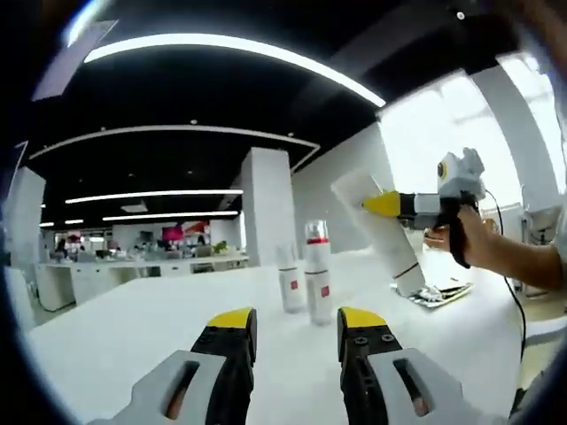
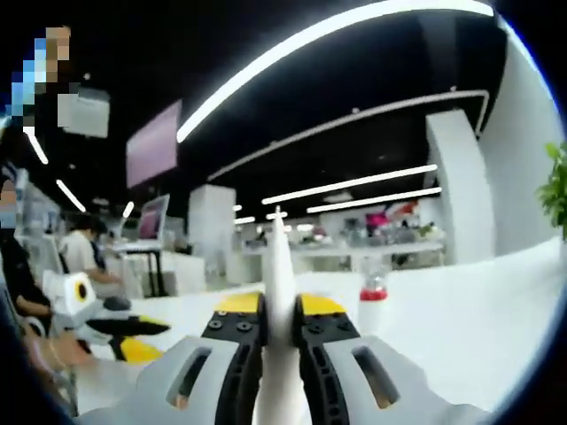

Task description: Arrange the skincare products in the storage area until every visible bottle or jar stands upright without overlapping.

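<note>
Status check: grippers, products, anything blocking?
Left hand-held gripper open, empty. Right hand-held gripper shut on white tube, lifted. Two bottles upright on table. Nothing blocking.

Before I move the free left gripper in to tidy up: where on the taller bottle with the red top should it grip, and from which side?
Grip the taller bottle around its straight white body, below the red cap. It stands upright on the table, dead ahead of the open left gripper, so come in level from the front. Stay off its left side: a shorter bottle stands close there.
</note>
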### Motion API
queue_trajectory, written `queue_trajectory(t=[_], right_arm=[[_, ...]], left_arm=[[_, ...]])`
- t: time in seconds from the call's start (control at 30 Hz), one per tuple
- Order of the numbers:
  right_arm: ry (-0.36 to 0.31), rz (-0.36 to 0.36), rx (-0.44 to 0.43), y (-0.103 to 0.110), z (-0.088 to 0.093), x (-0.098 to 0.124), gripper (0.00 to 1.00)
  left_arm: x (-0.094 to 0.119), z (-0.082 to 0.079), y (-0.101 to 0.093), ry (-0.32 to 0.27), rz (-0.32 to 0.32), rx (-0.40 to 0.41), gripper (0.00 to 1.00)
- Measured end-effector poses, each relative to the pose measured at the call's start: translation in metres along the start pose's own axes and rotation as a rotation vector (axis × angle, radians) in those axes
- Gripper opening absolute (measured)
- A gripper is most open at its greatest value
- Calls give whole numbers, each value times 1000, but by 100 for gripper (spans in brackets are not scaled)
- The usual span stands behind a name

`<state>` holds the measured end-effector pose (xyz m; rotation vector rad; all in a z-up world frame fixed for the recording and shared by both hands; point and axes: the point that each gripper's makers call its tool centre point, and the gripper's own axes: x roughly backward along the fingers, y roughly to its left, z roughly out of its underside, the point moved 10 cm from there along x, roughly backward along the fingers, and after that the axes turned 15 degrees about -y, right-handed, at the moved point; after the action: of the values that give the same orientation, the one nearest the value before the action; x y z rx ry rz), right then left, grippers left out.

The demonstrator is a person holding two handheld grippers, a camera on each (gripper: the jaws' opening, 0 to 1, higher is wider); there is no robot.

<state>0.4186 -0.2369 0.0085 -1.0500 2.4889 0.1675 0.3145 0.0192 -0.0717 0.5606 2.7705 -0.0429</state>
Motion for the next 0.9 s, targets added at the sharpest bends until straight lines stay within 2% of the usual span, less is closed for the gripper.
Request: queue_trajectory(t=[0.1, 0.17, 0.23, 0.3, 0.37, 0.5, 0.53, 0.73, 0.83, 0.9], right_arm=[[3, -35, 32, -10, 12, -8, 11], [2, -62, 18, -15, 21, -11, 11], [-35, -87, -5, -17, 27, -12, 11], [-68, -79, -30, -21, 35, -8, 10], [-68, -74, -36, -25, 38, -6, 10], [-57, -18, -126, -36, 42, 2, 10], [-90, 7, -145, -40, 40, 5, 10], [-81, 10, -149, -41, 36, 14, 10], [-83, 2, -170, -34, 32, 14, 10], [-149, -37, -183, -25, 21, 9, 10]], left_arm=[[4, 2, -1, 15, 9, 0, 37], [9, 4, -3, 22, 8, -14, 37], [11, 2, -3, 25, 0, -46, 37], [11, 1, -4, 7, -9, -63, 37], [11, 0, -4, 7, -5, -62, 37], [10, 2, -5, 30, 3, -74, 37], [11, 2, -6, 32, 6, -79, 37], [12, 2, -7, 33, 9, -89, 37], [10, 1, -8, 25, 13, -31, 37], [5, -2, -15, 3, 33, 73, 38]])
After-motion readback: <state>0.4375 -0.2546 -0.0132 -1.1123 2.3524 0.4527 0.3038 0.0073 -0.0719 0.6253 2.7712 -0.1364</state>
